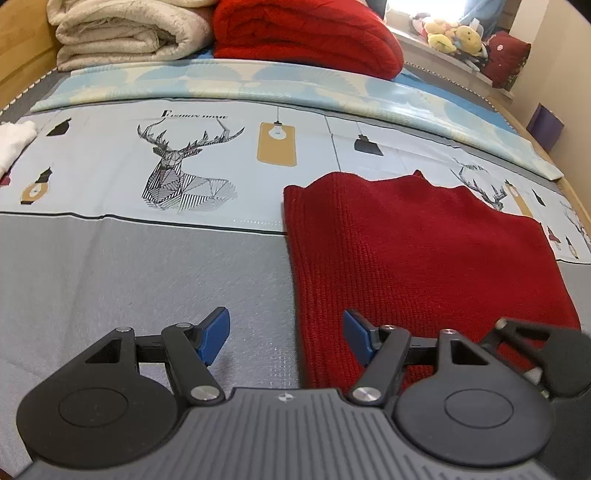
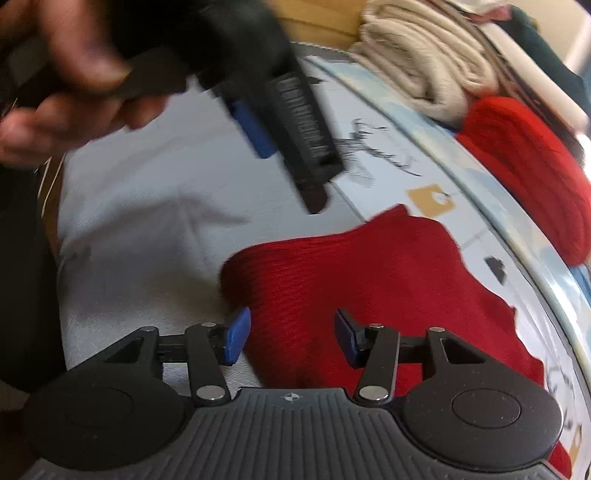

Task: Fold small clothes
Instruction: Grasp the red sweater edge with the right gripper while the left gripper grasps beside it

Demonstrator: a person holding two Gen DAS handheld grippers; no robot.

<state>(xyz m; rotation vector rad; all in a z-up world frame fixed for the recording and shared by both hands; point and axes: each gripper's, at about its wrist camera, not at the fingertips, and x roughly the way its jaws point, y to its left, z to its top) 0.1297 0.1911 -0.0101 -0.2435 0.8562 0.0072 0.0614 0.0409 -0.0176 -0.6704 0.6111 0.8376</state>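
Note:
A dark red knit garment (image 1: pixel 424 258) lies flat on the bed sheet (image 1: pixel 147 266), folded into a rough rectangle. My left gripper (image 1: pixel 286 334) hovers open over the garment's near left edge. Its left pad is above bare sheet and its right pad above the knit. In the right wrist view the same garment (image 2: pixel 369 280) fills the centre. My right gripper (image 2: pixel 291 338) stands open just above its near part, pads apart with nothing pinched. A blurred hand (image 2: pixel 55 92) holds the left gripper at the top left, where one blue pad (image 2: pixel 253 127) shows.
A folded cream blanket (image 1: pixel 122 33) and a red blanket (image 1: pixel 306 37) are stacked at the bed's far end. A white garment (image 1: pixel 11 144) lies at the left edge. Plush toys (image 1: pixel 454 37) sit on a sill to the far right. A wooden bed frame (image 1: pixel 22 55) borders the left side.

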